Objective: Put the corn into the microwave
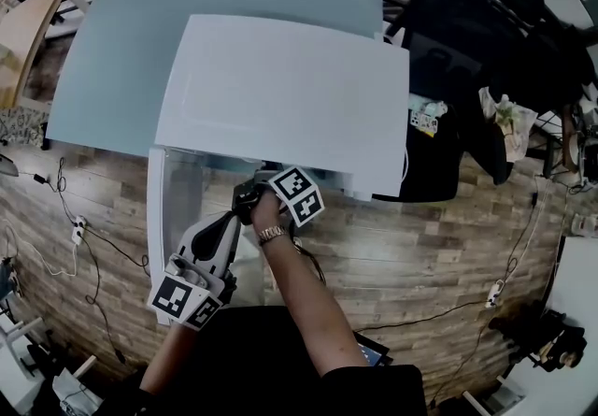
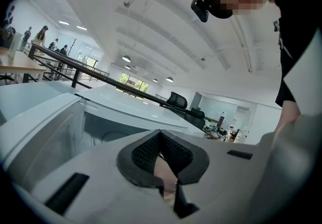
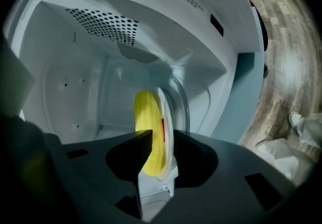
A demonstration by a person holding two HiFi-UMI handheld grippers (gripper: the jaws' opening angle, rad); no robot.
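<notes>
— Wooden floor [image 1: 448,246] is spreading under everything, and on the pale blue table [image 1: 112,59] the white microwave [image 1: 280,87] is standing with its door [image 1: 176,194] hanging open to the left side. Are we seeing both tools from the head view?

— Yes, we are seeing them. Our right arm [image 1: 304,297], wearing a wristwatch [image 1: 272,235], is reaching under the top edge of the microwave. The marker cube [image 1: 297,195] is sitting just at the opening. Our left gripper [image 2: 160,133] is hovering lower, near the door.

— And what are its jaws doing?

— In the left gripper view they are lying together at the tips, and nothing is sitting between them.

— Where are we finding the corn [image 3: 148,130]?

— It is standing inside the white cavity of the microwave, and the panel of small holes [image 3: 103,20] is showing above it in the right gripper view. It is wearing a clear wrap [image 3: 169,112], and it is sitting between the jaws of our right gripper [image 3: 163,135].

— Are those jaws squeezing it?

— They are standing apart. The wide lens is bending the picture, so we are only thinking that a thin gap is showing beside the wrap and that the pads are not pressing.
</notes>
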